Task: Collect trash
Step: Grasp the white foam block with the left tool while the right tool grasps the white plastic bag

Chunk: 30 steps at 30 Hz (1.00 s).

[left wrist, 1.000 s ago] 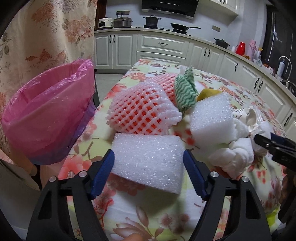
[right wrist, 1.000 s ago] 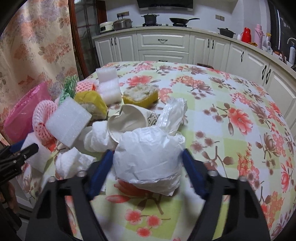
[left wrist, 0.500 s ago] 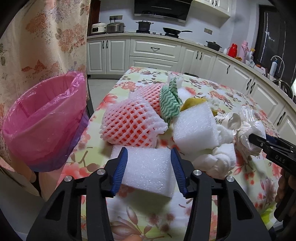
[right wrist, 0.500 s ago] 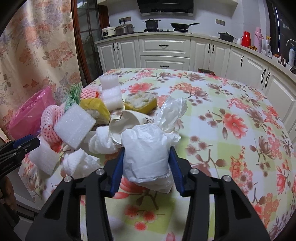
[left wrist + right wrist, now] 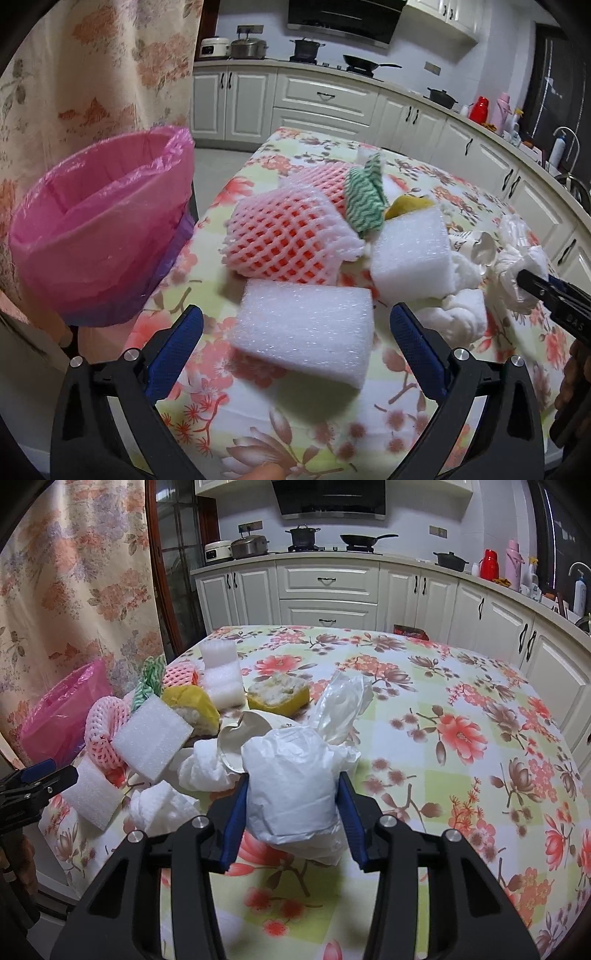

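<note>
While lying flat, foam block (image 5: 304, 328) runs left-right.

The right half of the table (image 5: 461, 709) is bare and gives free passage. The left half is crowded: foam blocks (image 5: 151, 738), net sleeves (image 5: 101, 731), tissues (image 5: 203, 764) and a cup (image 5: 251, 731) lie close together. The bin (image 5: 99, 229) stands open just beside the table's left edge.

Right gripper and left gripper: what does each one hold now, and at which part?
The right gripper holds the crumpled white bag by its two sides. The left gripper holds nothing: its jaws have just opened, clear of the white foam block.
</note>
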Each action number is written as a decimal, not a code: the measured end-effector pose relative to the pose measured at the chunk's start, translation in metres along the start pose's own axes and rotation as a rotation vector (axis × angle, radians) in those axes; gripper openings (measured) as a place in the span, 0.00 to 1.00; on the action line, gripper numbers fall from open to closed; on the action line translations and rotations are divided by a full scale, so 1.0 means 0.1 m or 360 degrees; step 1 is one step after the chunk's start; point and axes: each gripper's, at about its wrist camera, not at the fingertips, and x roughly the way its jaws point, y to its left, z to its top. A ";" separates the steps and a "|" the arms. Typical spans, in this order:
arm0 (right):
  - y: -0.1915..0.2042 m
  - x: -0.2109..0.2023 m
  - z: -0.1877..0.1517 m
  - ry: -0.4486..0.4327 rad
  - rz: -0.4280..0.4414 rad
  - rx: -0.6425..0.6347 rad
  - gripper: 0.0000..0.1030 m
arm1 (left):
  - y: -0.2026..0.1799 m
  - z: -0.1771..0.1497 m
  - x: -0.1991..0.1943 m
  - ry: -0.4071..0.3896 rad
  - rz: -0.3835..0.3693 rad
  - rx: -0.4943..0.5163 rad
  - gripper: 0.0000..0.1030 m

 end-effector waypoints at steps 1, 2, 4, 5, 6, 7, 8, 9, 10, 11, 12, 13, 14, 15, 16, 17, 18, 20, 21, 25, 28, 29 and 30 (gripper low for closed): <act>0.00 -0.01 0.00 -0.0009 0.0000 0.0001 0.44 | 0.01 0.00 0.02 0.0012 -0.0013 -0.0002 0.92; 0.01 -0.02 0.00 -0.0017 0.0002 0.0004 0.44 | 0.02 -0.01 0.05 0.0026 -0.0030 -0.0012 0.92; 0.02 -0.03 0.02 -0.0030 -0.0001 0.0001 0.44 | 0.06 -0.02 0.10 0.0056 -0.0059 -0.0043 0.92; 0.02 -0.03 0.01 -0.0032 -0.0002 -0.0001 0.44 | 0.07 -0.02 0.14 0.0076 -0.0070 -0.0054 0.91; 0.02 -0.03 0.02 -0.0032 -0.0003 -0.0001 0.44 | 0.07 -0.03 0.16 0.0086 -0.0071 -0.0047 0.88; 0.02 -0.03 0.02 -0.0032 -0.0003 0.0001 0.44 | 0.06 -0.04 0.18 0.0097 -0.0073 -0.0038 0.78; 0.02 -0.02 0.02 -0.0032 -0.0004 0.0003 0.44 | 0.06 -0.04 0.19 0.0102 -0.0082 -0.0037 0.78; 0.02 -0.02 0.03 -0.0032 -0.0007 0.0005 0.44 | 0.06 -0.04 0.20 0.0106 -0.0085 -0.0036 0.78; 0.02 -0.03 0.03 -0.0034 -0.0007 0.0008 0.44 | 0.05 -0.03 0.20 0.0108 -0.0087 -0.0029 0.77; 0.02 -0.03 0.04 -0.0037 -0.0006 0.0008 0.44 | 0.04 -0.03 0.20 0.0113 -0.0096 -0.0018 0.76; 0.02 -0.04 0.05 -0.0041 -0.0005 0.0007 0.44 | 0.03 -0.04 0.19 0.0114 -0.0103 -0.0015 0.76; 0.02 -0.05 0.06 -0.0048 -0.0005 0.0006 0.44 | 0.02 -0.04 0.18 0.0114 -0.0107 -0.0008 0.75; 0.02 -0.06 0.06 -0.0052 -0.0005 0.0004 0.44 | 0.01 -0.04 0.17 0.0110 -0.0113 -0.0002 0.75; 0.03 -0.08 0.07 -0.0058 -0.0004 0.0001 0.44 | 0.00 -0.04 0.16 0.0106 -0.0120 0.0000 0.75; 0.03 -0.10 0.08 -0.0065 -0.0005 -0.0002 0.44 | -0.01 -0.04 0.13 0.0098 -0.0127 0.0004 0.75; 0.03 -0.11 0.09 -0.0070 -0.0006 -0.0004 0.44 | -0.01 -0.04 0.11 0.0092 -0.0131 0.0007 0.75; 0.03 -0.13 0.10 -0.0077 -0.0005 -0.0004 0.44 | -0.02 -0.03 0.08 0.0083 -0.0136 0.0011 0.74; 0.03 -0.16 0.12 -0.0088 -0.0003 -0.0005 0.44 | -0.02 -0.01 0.03 0.0063 -0.0144 0.0014 0.56; 0.04 -0.17 0.13 -0.0095 -0.0004 -0.0008 0.44 | -0.02 0.01 -0.01 0.0053 -0.0153 0.0010 0.40; 0.09 -0.22 0.20 -0.0112 0.0010 -0.0027 0.44 | 0.04 0.10 -0.13 0.0006 -0.0155 -0.0006 0.41; 0.13 -0.22 0.25 -0.0121 0.0017 -0.0036 0.44 | 0.09 0.13 -0.08 0.0028 -0.0155 -0.0025 0.43; 0.14 -0.21 0.25 -0.0121 0.0016 -0.0039 0.44 | 0.10 0.12 -0.06 0.0032 -0.0144 -0.0029 0.59; 0.14 -0.21 0.25 -0.0118 0.0015 -0.0038 0.44 | 0.10 0.10 -0.03 0.0048 -0.0142 -0.0028 0.70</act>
